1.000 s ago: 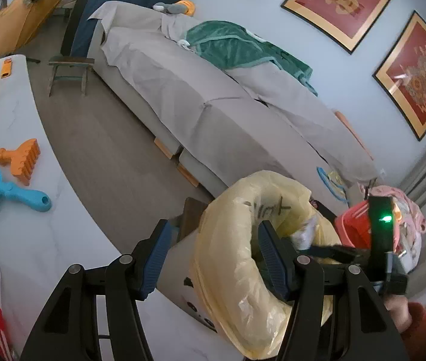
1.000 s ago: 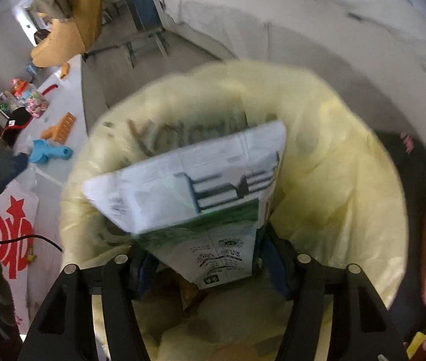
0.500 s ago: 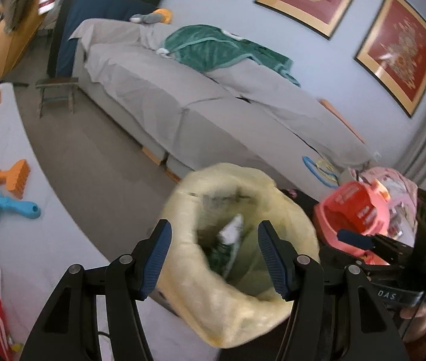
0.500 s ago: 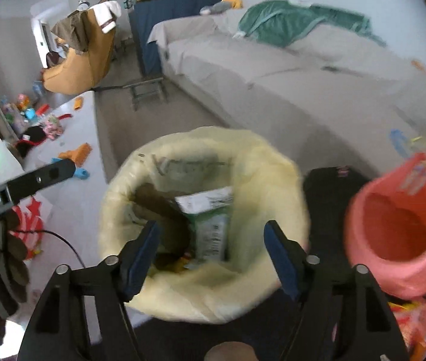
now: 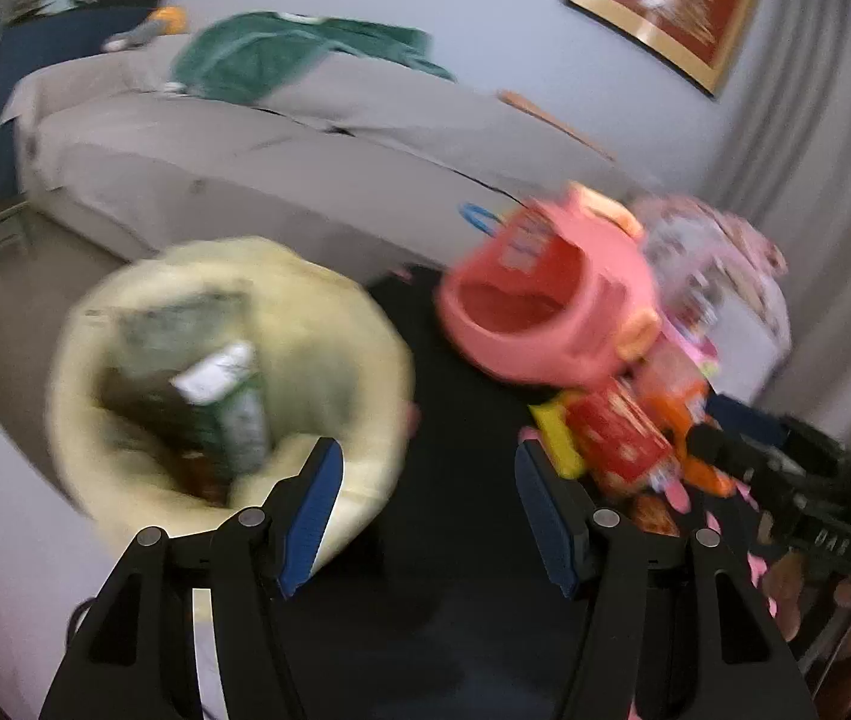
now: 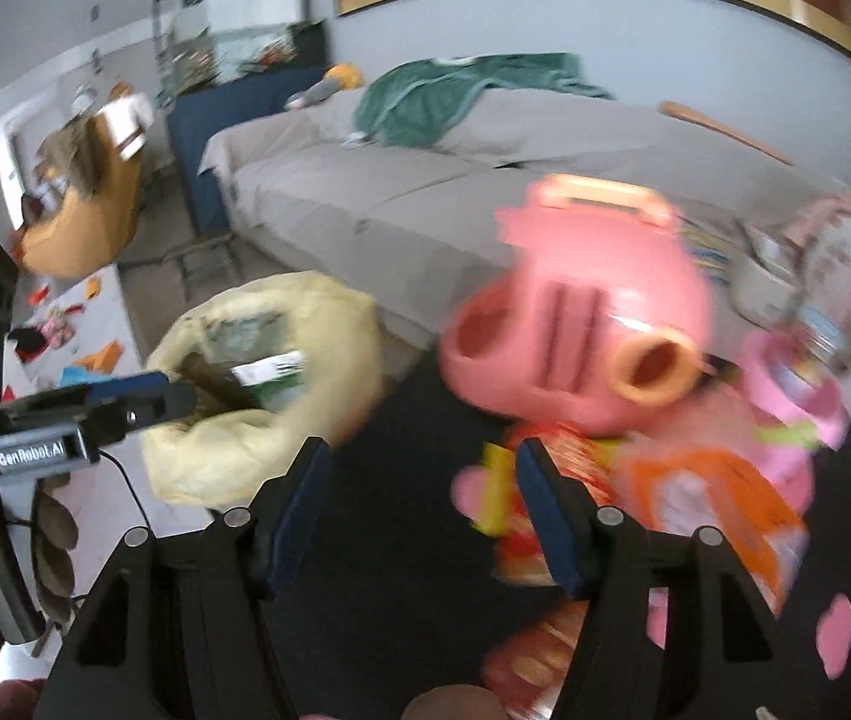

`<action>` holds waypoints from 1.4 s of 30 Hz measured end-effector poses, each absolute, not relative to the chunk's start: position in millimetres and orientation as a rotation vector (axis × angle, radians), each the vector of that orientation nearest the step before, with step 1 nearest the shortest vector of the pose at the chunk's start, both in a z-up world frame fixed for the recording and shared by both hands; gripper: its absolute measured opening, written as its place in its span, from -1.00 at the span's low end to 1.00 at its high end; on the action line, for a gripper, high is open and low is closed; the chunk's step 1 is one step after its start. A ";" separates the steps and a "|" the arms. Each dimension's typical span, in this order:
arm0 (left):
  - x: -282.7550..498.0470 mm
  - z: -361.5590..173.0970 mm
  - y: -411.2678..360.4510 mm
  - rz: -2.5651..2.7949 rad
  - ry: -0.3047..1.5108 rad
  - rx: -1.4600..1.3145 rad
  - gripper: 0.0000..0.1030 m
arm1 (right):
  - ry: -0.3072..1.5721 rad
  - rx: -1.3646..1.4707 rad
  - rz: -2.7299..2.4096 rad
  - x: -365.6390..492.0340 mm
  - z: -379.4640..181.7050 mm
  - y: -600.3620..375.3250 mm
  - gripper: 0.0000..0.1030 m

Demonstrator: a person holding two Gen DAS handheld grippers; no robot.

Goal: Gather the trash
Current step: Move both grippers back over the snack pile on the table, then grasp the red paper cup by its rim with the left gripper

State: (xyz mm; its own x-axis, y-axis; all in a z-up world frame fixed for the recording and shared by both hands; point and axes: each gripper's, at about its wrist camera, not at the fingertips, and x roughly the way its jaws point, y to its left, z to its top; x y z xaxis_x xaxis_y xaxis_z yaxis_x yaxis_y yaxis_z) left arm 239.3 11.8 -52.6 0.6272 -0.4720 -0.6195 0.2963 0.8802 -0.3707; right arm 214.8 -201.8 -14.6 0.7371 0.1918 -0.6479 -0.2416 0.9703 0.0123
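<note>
A yellow trash bag (image 5: 329, 324) stands open at the left; it also shows in the right wrist view (image 6: 329, 330). A green and white carton (image 5: 233, 396) sticks up inside it, also seen from the right (image 6: 272, 375). Red, orange and yellow wrappers (image 5: 617, 438) lie on a black surface to the right, blurred; the right wrist view shows them too (image 6: 695, 498). My left gripper (image 5: 425, 510) is open and empty over the black surface beside the bag. My right gripper (image 6: 422, 504) is open and empty, just left of the wrappers.
A pink toy tub (image 5: 545, 312) lies tipped behind the wrappers, also in the right wrist view (image 6: 581, 330). A grey sofa (image 5: 257, 144) with a green blanket (image 5: 281, 54) runs behind. A white table (image 6: 107, 330) with toys is at the left.
My right gripper has let the carton go into the bag and drawn back. Both grippers have swung right, toward the pink tub and the wrappers.
</note>
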 end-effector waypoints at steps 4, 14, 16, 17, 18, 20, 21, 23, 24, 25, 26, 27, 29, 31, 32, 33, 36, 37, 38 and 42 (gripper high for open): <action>238.1 -64.0 -34.9 -0.556 0.843 -0.200 0.18 | 0.678 -0.023 0.124 184.1 -20.6 -258.2 0.21; 232.7 -92.4 -113.6 -0.660 0.955 -0.171 0.18 | 0.738 0.189 -0.025 138.4 -66.3 -351.8 0.22; 229.9 -92.2 -118.0 -0.656 0.949 -0.152 0.18 | 0.762 0.207 0.003 135.7 -74.6 -353.4 0.22; 229.6 -91.5 -117.5 -0.648 0.943 -0.144 0.18 | 0.776 0.209 0.017 137.2 -78.0 -351.7 0.22; 229.7 -89.6 -116.4 -0.636 0.933 -0.137 0.18 | 0.791 0.208 0.039 138.8 -81.5 -347.7 0.22; 231.6 -85.7 -112.5 -0.624 0.917 -0.131 0.18 | 0.814 0.194 0.083 141.6 -89.8 -337.9 0.22; 233.2 -84.2 -110.1 -0.617 0.912 -0.132 0.18 | 0.829 0.178 0.109 145.9 -92.9 -331.3 0.22; 237.7 -79.4 -102.6 -0.595 0.898 -0.140 0.18 | 0.842 0.144 0.144 152.2 -97.9 -322.4 0.22; 239.9 -76.7 -97.7 -0.582 0.889 -0.146 0.18 | 0.850 0.118 0.176 156.9 -100.4 -314.8 0.22; 241.4 -75.0 -94.0 -0.572 0.883 -0.151 0.18 | 0.855 0.100 0.193 159.9 -101.9 -310.2 0.22; 242.9 -73.4 -89.2 -0.559 0.877 -0.157 0.18 | 0.860 0.071 0.210 164.2 -104.0 -303.7 0.22; 243.9 -72.4 -83.9 -0.551 0.874 -0.165 0.18 | 0.866 0.040 0.215 168.2 -105.7 -297.8 0.22; 245.1 -72.3 -73.6 -0.538 0.870 -0.179 0.18 | 0.865 -0.018 0.220 175.0 -106.4 -289.2 0.24; 245.8 -74.1 -67.0 -0.532 0.873 -0.191 0.18 | 0.857 -0.052 0.229 182.0 -107.6 -285.3 0.33; 245.7 -75.2 -65.0 -0.533 0.876 -0.196 0.18 | 0.865 -0.053 0.241 186.8 -109.1 -284.5 0.33; 245.6 -76.4 -62.8 -0.535 0.879 -0.199 0.18 | 0.883 -0.043 0.261 192.1 -111.4 -284.3 0.33; 245.0 -79.5 -57.4 -0.542 0.885 -0.207 0.18 | 0.920 -0.012 0.308 199.4 -116.6 -282.6 0.38; 245.3 -80.4 -56.6 -0.544 0.886 -0.209 0.18 | 0.920 -0.017 0.311 199.9 -116.3 -280.5 0.39; 245.8 -80.8 -57.8 -0.545 0.887 -0.210 0.18 | 0.927 -0.026 0.314 199.5 -116.4 -277.5 0.39; 247.4 -85.0 -62.8 -0.553 0.899 -0.215 0.18 | 0.937 -0.097 0.314 194.3 -117.7 -261.5 0.39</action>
State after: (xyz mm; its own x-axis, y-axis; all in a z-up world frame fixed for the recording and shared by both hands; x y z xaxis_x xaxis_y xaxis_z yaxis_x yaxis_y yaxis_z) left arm 247.4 -62.8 -85.0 0.4943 -0.5400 -0.6812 0.3645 0.8402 -0.4015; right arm 194.3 -261.5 -117.7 0.5507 0.2229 -0.8044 -0.3062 0.9505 0.0537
